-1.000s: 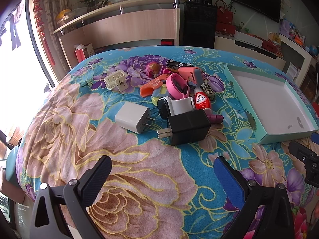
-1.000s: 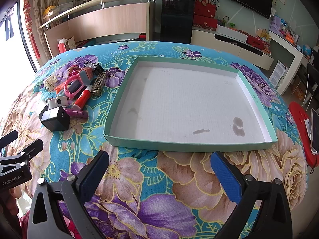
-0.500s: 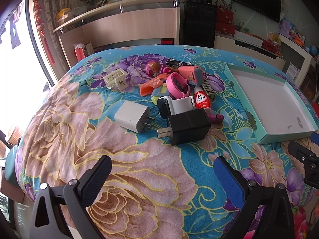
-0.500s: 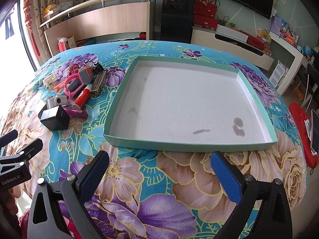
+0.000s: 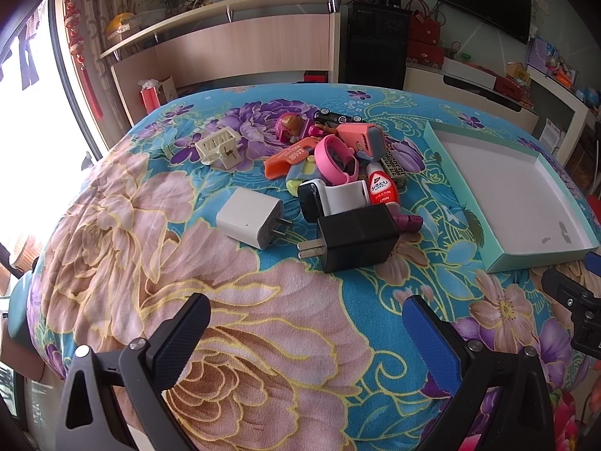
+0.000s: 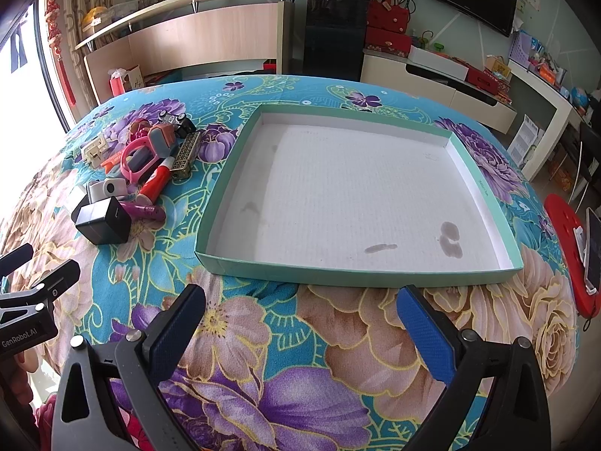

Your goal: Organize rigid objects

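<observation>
A pile of small rigid objects lies on the floral blanket: a black plug adapter (image 5: 357, 238), a white plug adapter (image 5: 249, 221), a red glue bottle (image 5: 381, 188), a pink band (image 5: 336, 159), an orange piece (image 5: 287, 156) and a cream plastic clip (image 5: 218, 146). A shallow green tray (image 6: 221, 263) with a white inside stands to their right. My left gripper (image 5: 306, 317) is open and empty, short of the black adapter. My right gripper (image 6: 300, 306) is open and empty, just before the tray's near wall. The black adapter also shows in the right wrist view (image 6: 103, 221).
The blanket (image 5: 150, 244) drops away at the left and near edges. A wooden shelf unit (image 5: 244, 49) and a black cabinet (image 5: 375, 49) stand behind. A red stool (image 6: 571, 259) with a phone is at the far right.
</observation>
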The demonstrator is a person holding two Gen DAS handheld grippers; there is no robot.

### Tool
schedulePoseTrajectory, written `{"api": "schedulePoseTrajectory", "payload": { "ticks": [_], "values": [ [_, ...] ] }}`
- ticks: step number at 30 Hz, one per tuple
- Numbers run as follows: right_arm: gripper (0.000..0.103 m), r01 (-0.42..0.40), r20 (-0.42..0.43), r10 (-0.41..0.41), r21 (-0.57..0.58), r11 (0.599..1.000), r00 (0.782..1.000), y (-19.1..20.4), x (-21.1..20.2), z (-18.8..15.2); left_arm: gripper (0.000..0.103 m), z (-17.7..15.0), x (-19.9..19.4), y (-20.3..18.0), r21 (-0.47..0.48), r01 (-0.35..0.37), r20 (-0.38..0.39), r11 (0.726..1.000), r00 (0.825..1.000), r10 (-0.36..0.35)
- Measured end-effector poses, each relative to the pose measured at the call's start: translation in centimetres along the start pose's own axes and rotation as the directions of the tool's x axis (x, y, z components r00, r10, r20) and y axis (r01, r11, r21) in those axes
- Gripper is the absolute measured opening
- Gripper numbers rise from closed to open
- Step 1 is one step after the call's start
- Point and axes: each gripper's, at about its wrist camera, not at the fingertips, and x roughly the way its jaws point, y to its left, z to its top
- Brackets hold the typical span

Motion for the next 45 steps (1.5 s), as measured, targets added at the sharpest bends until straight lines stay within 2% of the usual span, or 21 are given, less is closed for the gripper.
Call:
{"api": "schedulePoseTrajectory", "payload": {
  "ticks": [5, 11, 15, 21, 25, 28, 38, 45],
  "values": [
    [0.102, 0.002, 0.007, -0.001, -0.006, 1.000, 1.000, 0.1, -0.2, 0.3, 0.103, 0.8, 0.0, 1.0, -0.022, 0.016, -0.013, 1.000, 1.000, -0.017],
    [0.102, -0.064, 0.050, 0.064, -0.006, 0.998, 0.997, 1.3, -1.3, 3.0, 0.103, 2.4, 0.2, 2.4, -0.066, 0.001, -0.023, 0.998, 1.000, -0.003],
    [0.102, -0.118, 0.073, 0.119, -0.024, 0.993, 0.990, 3.4, -1.2, 5.2, 0.103, 2.8, 1.0, 1.4, -0.043, 0.032, -0.032, 0.999, 0.999, -0.033],
    [0.102, -0.146, 0.046, 0.149, -0.057, 0.988, 0.988, 6.2, 0.4, 6.5, 0.103, 3.5, 3.1, 0.2, -0.034, 0.079, -0.066, 0.996, 0.995, -0.081],
    [0.102, -0.166, 0.028, 0.169, -0.073, 0.983, 0.985, 7.3, 1.2, 6.8, 0.103, 3.0, 3.0, 1.9, -0.049, 0.091, -0.060, 0.995, 0.994, -0.094],
    [0.102, -0.186, 0.015, 0.188, -0.091, 0.978, 0.982, 8.3, 2.0, 6.8, 0.103, 2.8, 2.9, 3.5, -0.045, 0.052, -0.053, 0.998, 0.997, -0.055],
    [0.102, -0.257, -0.041, 0.254, -0.162, 0.953, 0.966, 12.9, 3.8, 6.2, 0.103, 2.9, 3.9, 9.3, -0.127, 0.017, -0.044, 0.992, 0.999, -0.023],
    [0.101, -0.289, -0.084, 0.278, -0.193, 0.937, 0.957, 15.7, 5.0, 5.5, 0.102, 3.9, 4.9, 10.5, -0.142, 0.054, -0.031, 0.988, 0.998, -0.059]
  ]
}}
